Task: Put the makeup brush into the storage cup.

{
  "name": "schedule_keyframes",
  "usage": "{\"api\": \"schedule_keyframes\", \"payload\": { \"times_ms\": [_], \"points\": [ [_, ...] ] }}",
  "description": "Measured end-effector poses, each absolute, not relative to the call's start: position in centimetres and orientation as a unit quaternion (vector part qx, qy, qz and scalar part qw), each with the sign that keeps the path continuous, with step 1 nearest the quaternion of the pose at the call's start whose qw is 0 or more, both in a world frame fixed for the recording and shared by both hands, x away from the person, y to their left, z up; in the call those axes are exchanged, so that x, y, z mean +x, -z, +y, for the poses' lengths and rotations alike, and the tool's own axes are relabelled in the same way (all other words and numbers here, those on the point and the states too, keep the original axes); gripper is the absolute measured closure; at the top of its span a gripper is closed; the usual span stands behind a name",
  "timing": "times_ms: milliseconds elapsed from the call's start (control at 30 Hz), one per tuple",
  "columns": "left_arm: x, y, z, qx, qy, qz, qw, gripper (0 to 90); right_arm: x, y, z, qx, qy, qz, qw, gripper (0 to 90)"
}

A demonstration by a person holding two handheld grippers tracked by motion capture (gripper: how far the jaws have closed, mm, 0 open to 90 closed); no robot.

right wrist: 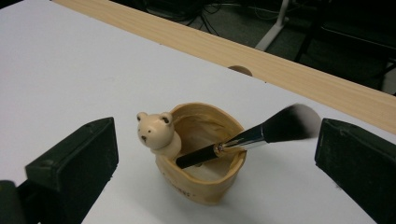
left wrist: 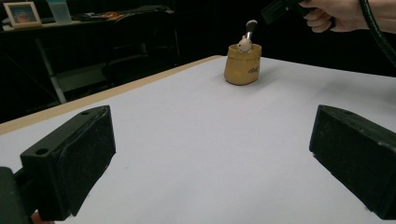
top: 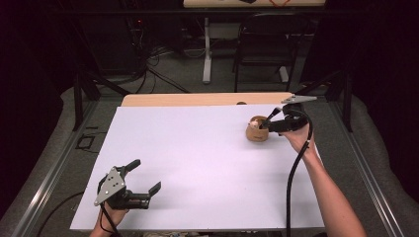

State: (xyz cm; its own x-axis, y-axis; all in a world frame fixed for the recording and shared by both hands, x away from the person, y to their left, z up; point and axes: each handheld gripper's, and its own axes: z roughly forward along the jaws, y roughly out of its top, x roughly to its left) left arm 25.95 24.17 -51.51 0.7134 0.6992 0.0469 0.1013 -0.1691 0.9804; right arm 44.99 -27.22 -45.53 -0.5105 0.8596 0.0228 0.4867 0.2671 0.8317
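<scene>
Makeup brush (right wrist: 243,140) stands handle-down in a small tan pot (right wrist: 205,179), leaning on the rim with its dark bristle head up and out toward the right gripper's (right wrist: 215,158) right-hand jaw, close to it but not touching. That gripper's jaws stand wide apart, one on each side of the pot, pressing on nothing — the brush lies free between them. A little bear figure (right wrist: 156,133) sits on the pot's rim, nearer the left-hand jaw.

In the high view the right gripper (top: 269,123) hovers just beside the pot (top: 258,132), reaching in from the table's right side. Beyond it lies a short stretch of white board (top: 197,163), then a strip of pale wood (top: 207,99) that marks the far edge; the board's right edge runs close by the person's forearm.

Left gripper (top: 143,180) rests well away at the near left corner, jaws spread and holding nothing, with a wide stretch of bare board ahead of it — the pot (left wrist: 242,65) and brush (left wrist: 250,28) show far off along its jaws.

The pot is smooth, rounded and glossy, shaped like a soft sack; the brush has a black handle, a bright metal ferrule and a fluffy tip. The jaw pads are matt black blocks.
</scene>
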Motion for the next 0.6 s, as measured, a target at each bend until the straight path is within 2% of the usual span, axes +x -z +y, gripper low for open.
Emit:
{"api": "schedule_keyframes", "payload": {
  "times_ms": [600],
  "points": [
    [26.0,51.5,24.0,0.721,-0.254,0.276,0.583,0.1,40.0,44.4,-27.6,0.384,-0.49,0.747,0.232,0.0]
  ]
}}
